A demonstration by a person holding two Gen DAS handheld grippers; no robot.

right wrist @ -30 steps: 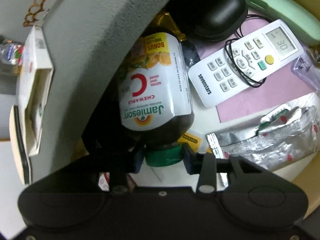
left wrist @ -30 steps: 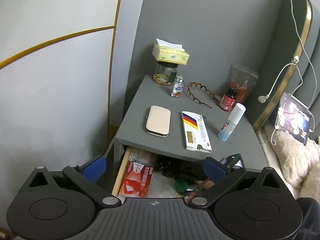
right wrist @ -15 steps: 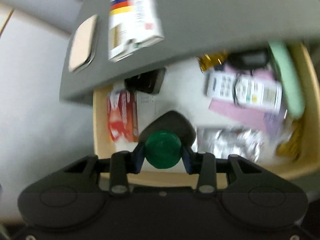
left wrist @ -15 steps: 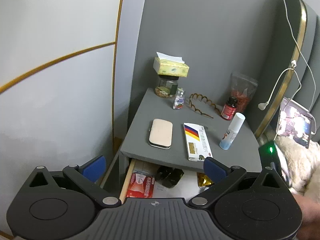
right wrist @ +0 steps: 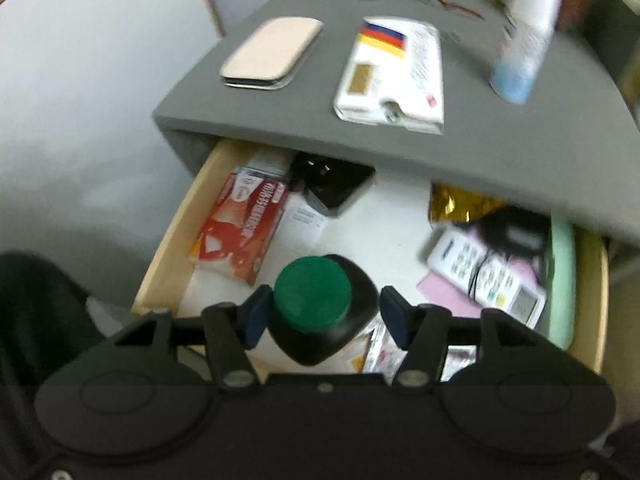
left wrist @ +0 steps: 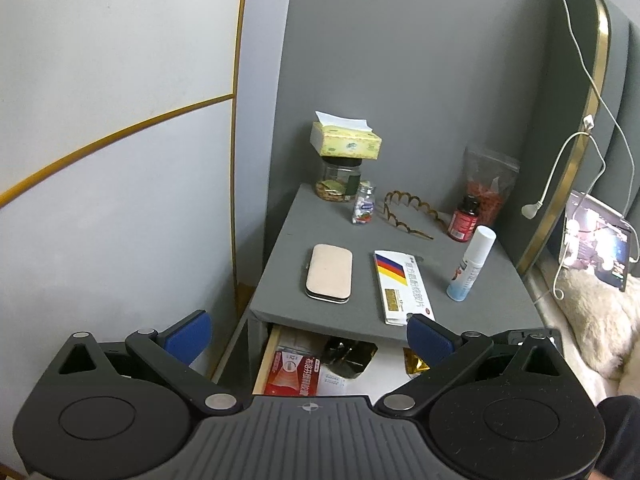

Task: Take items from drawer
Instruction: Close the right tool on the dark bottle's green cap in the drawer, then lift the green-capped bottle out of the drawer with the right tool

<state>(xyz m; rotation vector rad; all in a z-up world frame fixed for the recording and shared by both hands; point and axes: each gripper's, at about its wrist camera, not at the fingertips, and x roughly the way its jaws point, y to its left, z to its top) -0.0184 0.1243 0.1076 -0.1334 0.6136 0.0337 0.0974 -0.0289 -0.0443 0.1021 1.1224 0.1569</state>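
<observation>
The open wooden drawer (right wrist: pixel 168 248) under the grey nightstand top (right wrist: pixel 500 148) holds a red box (right wrist: pixel 240 228), a white remote (right wrist: pixel 484 276), a gold foil pack (right wrist: pixel 456 204) and silver blister packs (right wrist: pixel 384 352). My right gripper (right wrist: pixel 325 316) hovers above the drawer's front. A dark bottle with a green cap (right wrist: pixel 312 294) stands between its jaws, which are opening. The left pad sits at the cap's edge and the right pad is clear of it. My left gripper (left wrist: pixel 308 338) is open and empty, held back from the drawer (left wrist: pixel 266 364).
On the nightstand lie a beige case (left wrist: pixel 329 278), a white medicine box (left wrist: pixel 402 288) and a spray bottle (left wrist: pixel 470 264). Further back are a tissue box (left wrist: pixel 346 142) on a jar, a small red bottle (left wrist: pixel 464 220) and a hairband. A bed lies to the right.
My right gripper came up out of the drawer with the bottle, rolled upright, and its jaws widened around the green cap. The left gripper barely moved.
</observation>
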